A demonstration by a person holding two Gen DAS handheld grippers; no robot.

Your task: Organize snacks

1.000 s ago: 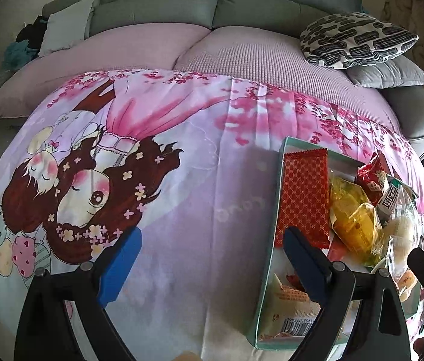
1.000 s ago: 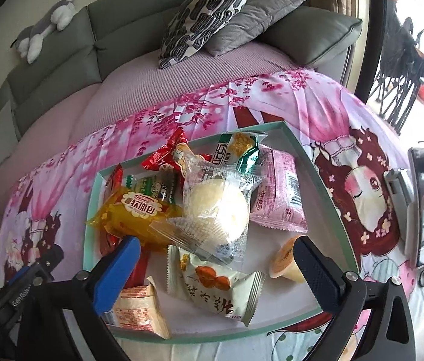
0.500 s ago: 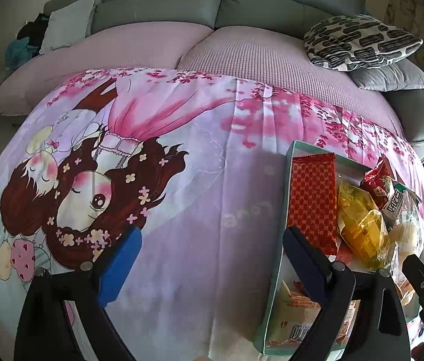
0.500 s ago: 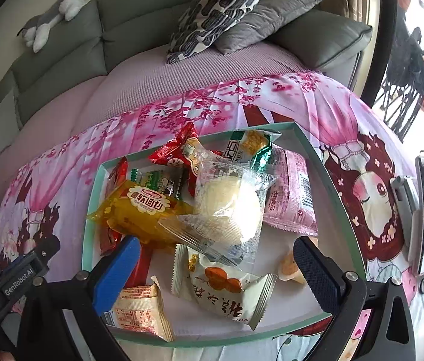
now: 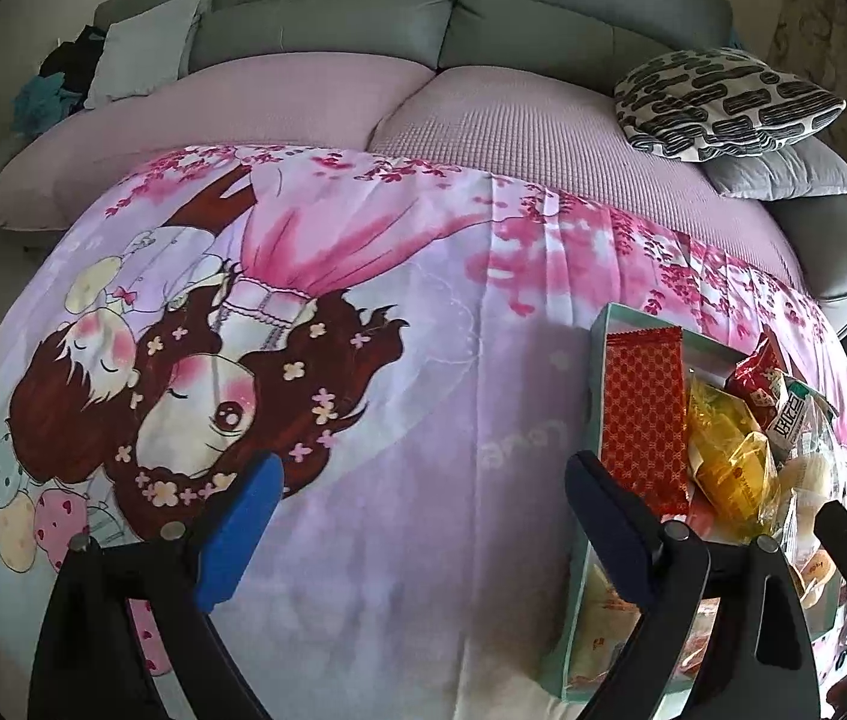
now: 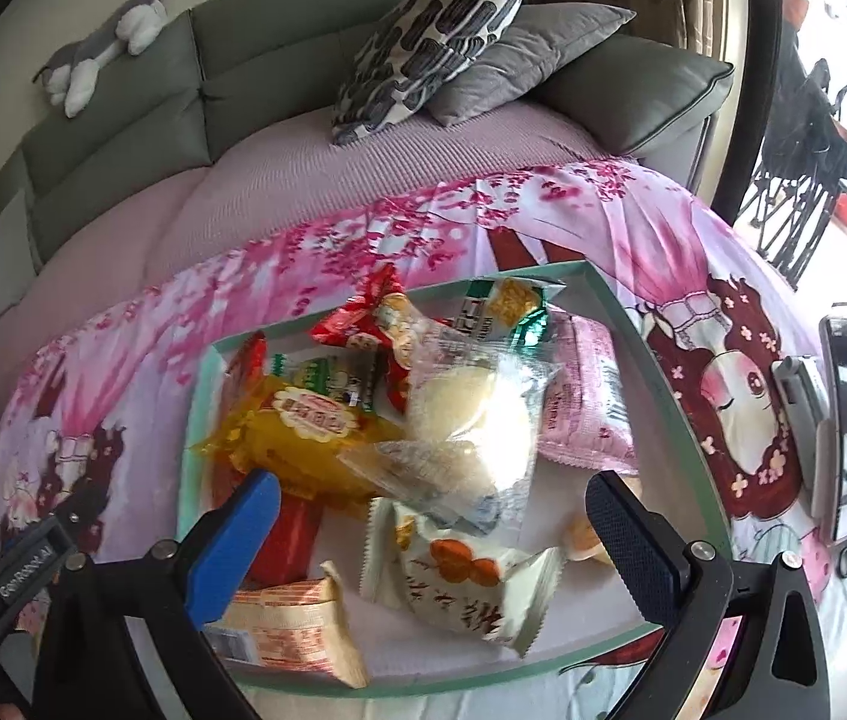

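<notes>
Right gripper (image 6: 423, 531): spread apart, empty, above the near snacks.
Left gripper (image 5: 423, 516): spread apart, empty, over the bedsheet (image 5: 423, 396).
Tray (image 6: 651, 354): on the bedsheet, piled with snack packets (image 6: 303, 426).
Far: cushions (image 6: 435, 36) on the sofa.

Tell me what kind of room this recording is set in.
Most likely a home living room: a grey sofa with throw pillows, a cartoon-print cloth over the table, and a plush toy on the sofa back.

The left wrist view looks down over the printed cloth (image 5: 423, 480) toward the sofa (image 5: 459, 18), the snack tray (image 5: 597, 324) at its right edge. The right wrist view sits close above that same tray (image 6: 663, 372).
</notes>
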